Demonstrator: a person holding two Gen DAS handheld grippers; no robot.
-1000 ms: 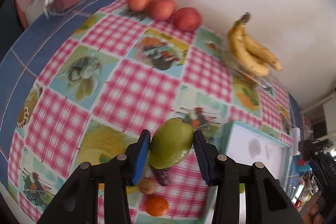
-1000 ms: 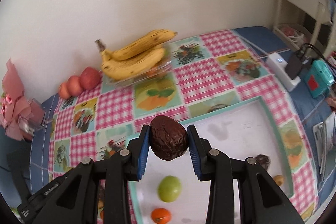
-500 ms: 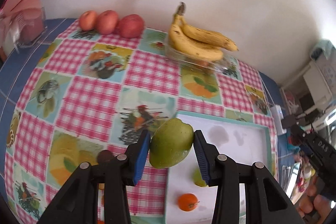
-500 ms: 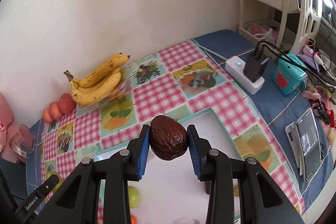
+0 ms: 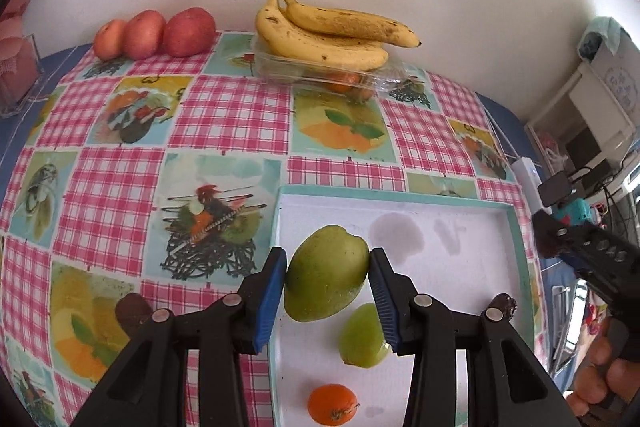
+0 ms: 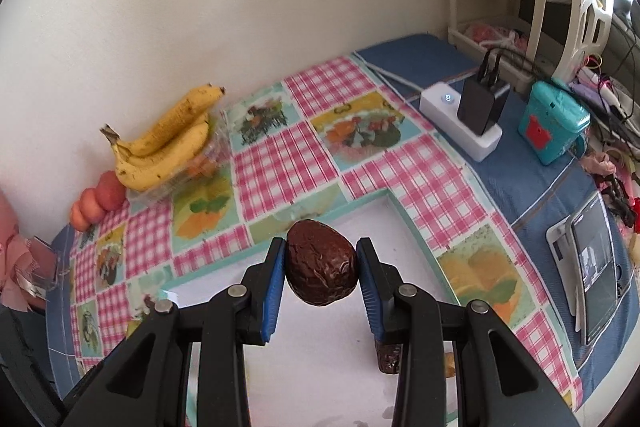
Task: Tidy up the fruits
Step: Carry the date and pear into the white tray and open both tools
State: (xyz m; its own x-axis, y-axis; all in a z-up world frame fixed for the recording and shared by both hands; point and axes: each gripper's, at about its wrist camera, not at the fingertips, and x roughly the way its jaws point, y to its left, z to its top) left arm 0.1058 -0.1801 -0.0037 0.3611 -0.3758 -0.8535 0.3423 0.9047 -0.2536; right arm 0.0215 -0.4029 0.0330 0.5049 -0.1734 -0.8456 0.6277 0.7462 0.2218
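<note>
Left hand-held gripper (image 5: 327,283) clamping green mango (image 5: 325,273), over tray (image 5: 400,193)

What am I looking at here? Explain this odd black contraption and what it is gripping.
No robot: a person carries a pair of hand-held tongs in each hand, each with a wide-angle camera looking along its fingers. One picture is from the left tongs, the other from the right tongs. The left pair is shut on a green mango, the right on a dark wrinkled avocado. Below lies a checked tablecloth with a white tray holding a green fruit and a small orange. Bananas and red apples sit by the wall.
</note>
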